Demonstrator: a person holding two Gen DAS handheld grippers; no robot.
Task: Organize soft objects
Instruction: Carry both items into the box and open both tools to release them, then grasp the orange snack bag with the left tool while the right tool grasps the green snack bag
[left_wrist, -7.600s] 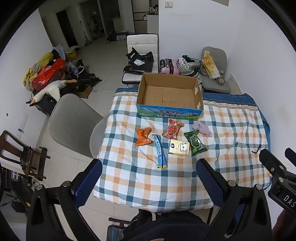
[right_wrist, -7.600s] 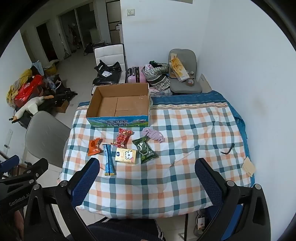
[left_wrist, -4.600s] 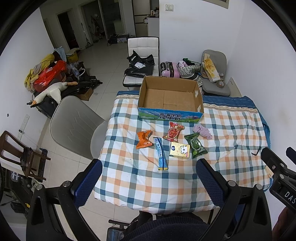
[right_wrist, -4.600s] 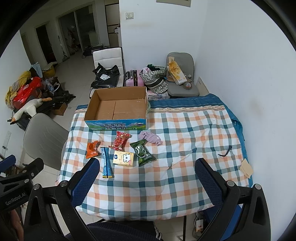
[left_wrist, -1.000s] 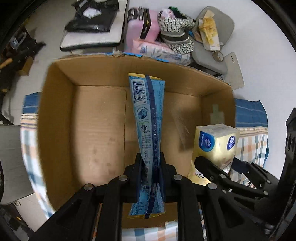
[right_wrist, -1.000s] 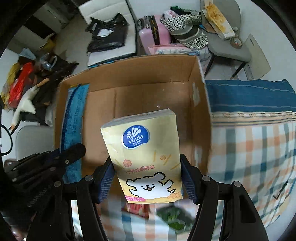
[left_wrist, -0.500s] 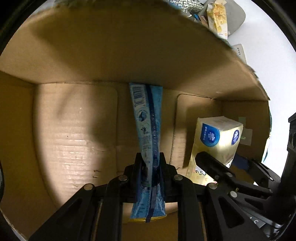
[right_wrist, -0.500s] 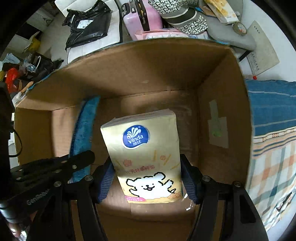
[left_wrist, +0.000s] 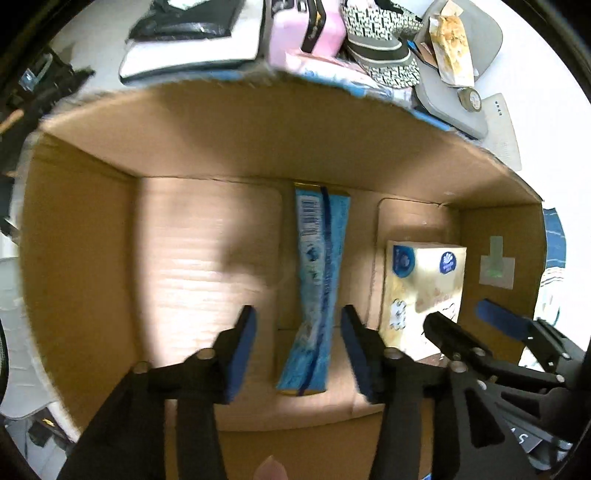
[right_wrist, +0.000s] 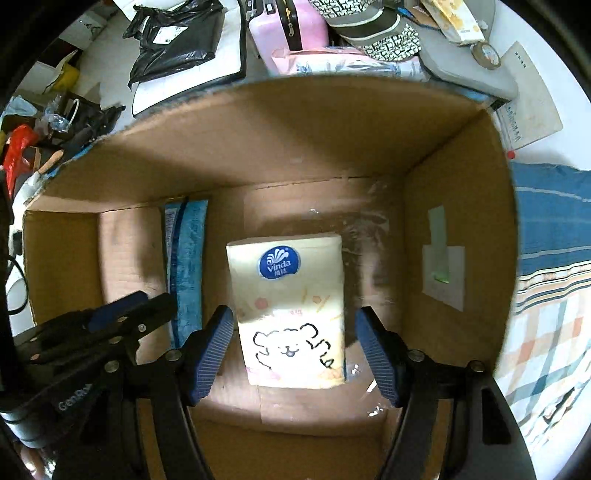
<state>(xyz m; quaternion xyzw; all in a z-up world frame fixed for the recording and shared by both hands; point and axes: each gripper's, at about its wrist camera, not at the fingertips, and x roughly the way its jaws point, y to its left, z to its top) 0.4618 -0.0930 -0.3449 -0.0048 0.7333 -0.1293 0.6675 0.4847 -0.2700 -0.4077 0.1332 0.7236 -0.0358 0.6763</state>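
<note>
Both grippers are inside the cardboard box (left_wrist: 85, 258). My left gripper (left_wrist: 297, 334) is open, and the long blue packet (left_wrist: 319, 280) lies flat on the box floor between its fingers, free of them. My right gripper (right_wrist: 295, 343) is open around the yellow Vinda tissue pack (right_wrist: 288, 310), which rests on the box floor, free of the pads. In the left wrist view the tissue pack (left_wrist: 424, 284) lies right of the blue packet, with the right gripper (left_wrist: 480, 332) over it. In the right wrist view the blue packet (right_wrist: 186, 258) lies left of the tissue pack.
The box walls (right_wrist: 450, 206) rise on all sides of both grippers. Behind the box are a pink case (right_wrist: 288, 26), a patterned bag (right_wrist: 373, 26) and a black bag (right_wrist: 177, 40) on chairs. The checked tablecloth (right_wrist: 543, 332) shows right of the box.
Both grippers have opened and let go: the blue packet and the tissue pack now lie on the box floor. Both grippers have pulled back a little.
</note>
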